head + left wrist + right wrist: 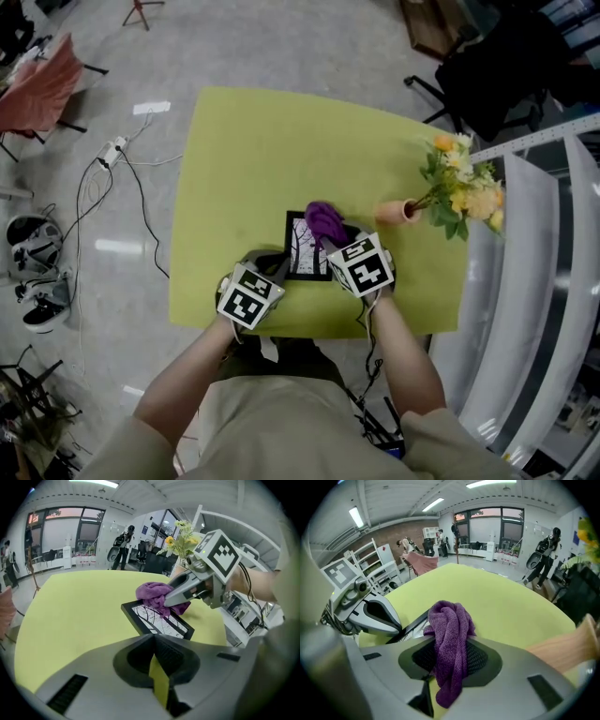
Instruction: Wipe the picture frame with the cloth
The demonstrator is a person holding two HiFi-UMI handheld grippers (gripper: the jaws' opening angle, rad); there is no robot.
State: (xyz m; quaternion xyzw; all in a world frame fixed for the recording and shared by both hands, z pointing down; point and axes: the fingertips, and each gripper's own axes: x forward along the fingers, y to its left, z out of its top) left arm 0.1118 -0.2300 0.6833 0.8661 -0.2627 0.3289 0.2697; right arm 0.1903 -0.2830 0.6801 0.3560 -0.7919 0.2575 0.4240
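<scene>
A black picture frame [306, 248] with a tree print lies flat near the front edge of the yellow-green table [262, 150]. My right gripper [331, 238] is shut on a bunched purple cloth [449, 629], which rests on the frame's far right part [159, 620]. In the left gripper view the cloth [152, 593] shows under the right gripper's tips [176, 598]. My left gripper [153, 638] is shut, its tips at the frame's near left corner [280, 272]. I cannot tell whether they pinch the frame edge, which is hidden behind them.
A tan vase [397, 212] lies on its side right of the frame, with yellow flowers [461, 189] spilling toward the table's right edge. White shelving [539, 234] stands close on the right. Cables [112, 173] run across the floor on the left.
</scene>
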